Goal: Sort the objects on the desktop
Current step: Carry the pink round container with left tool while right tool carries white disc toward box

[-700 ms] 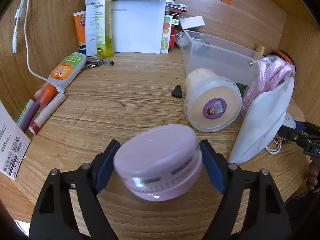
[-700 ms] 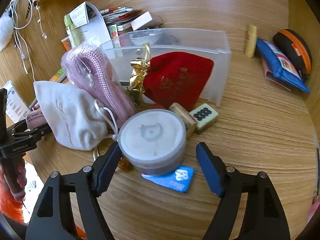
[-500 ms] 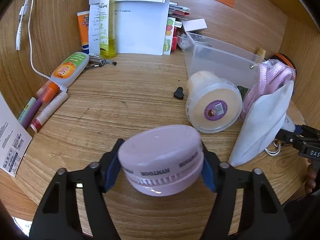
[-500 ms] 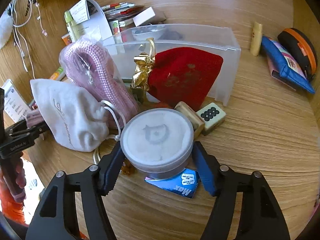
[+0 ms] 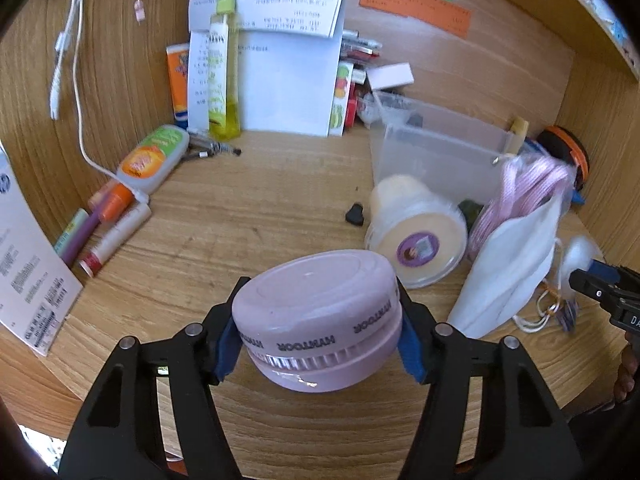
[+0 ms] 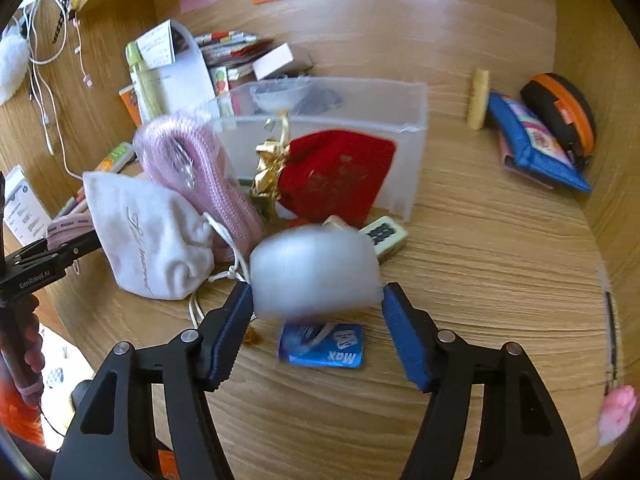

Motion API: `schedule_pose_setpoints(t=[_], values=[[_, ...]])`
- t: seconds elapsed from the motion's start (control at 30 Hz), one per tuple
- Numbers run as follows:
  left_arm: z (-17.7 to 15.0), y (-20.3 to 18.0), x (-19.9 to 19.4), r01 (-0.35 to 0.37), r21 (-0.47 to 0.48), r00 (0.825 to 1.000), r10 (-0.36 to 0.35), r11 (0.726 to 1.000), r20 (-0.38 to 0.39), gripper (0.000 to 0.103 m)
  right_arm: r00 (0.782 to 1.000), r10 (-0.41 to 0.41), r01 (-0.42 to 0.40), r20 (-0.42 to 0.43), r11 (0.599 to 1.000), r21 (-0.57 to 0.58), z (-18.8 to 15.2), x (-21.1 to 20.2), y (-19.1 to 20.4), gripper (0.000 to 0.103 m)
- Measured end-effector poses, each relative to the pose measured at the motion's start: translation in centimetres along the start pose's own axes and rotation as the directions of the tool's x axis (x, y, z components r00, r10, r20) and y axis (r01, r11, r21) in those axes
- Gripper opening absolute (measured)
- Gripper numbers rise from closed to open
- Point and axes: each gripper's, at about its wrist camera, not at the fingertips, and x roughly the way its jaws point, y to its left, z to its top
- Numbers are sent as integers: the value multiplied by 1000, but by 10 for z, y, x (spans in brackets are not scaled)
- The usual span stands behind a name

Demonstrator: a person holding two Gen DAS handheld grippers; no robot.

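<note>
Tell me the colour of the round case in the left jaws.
Pale pink round case, black lettering; left wrist view shows it best.

- The round jar (image 6: 314, 270) between the right gripper's (image 6: 316, 320) pads is smeared by motion blur; its lid markings cannot be read.
- The jar hides the top edge of the blue packet (image 6: 322, 346) and most of one tile behind it.
- The red pouch (image 6: 336, 174) covers the clear bin's (image 6: 414, 152) front wall, so the contents are unclear.
- Print on the paper sheets (image 5: 286, 80) is too small to read.
- The pink round case (image 5: 316, 318) hides the left gripper's (image 5: 318, 344) pad faces.
</note>
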Motion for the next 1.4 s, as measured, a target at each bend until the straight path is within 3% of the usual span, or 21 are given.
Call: schedule_pose_setpoints(t=[0.03,0.13,0.33,0.47,0.8,0.87,1.1,1.4], values=[[2,0,-3,2,0,1000,-2,1000,9,64,1000,-5,5,9,1000,4,0,-4,-2,61],[10,-3,-12,17,4,999,-17,1000,40,64,999,-12,12,32,1000,12,3,-16,-8,36],[18,-12,-17,36,24,997,-38,999,69,64,999,-40,39,22,999,11,3,-23,-15,39],[14,-19,-12,60,31,997,-61,998,44,64,1000,-18,19,-16,999,43,-7,-16,-21,63],[21,-38,-22,97,76,993,-102,992,62,64,999,4,-4,-35,1000,-9,-6,0,-17,66],[25,-42,-25,108,81,991,-114,991,74,64,998,34,-35,-49,999,-19,-7,3,-16,67],[43,-58,-32,145,121,982,-157,982,102,64,993,15,-16,-114,1000,-15,-14,22,-13,63],[79,-79,-37,177,213,971,-206,961,124,64,1000,-8,7,-26,1000,-26,16,-12,-16,63]])
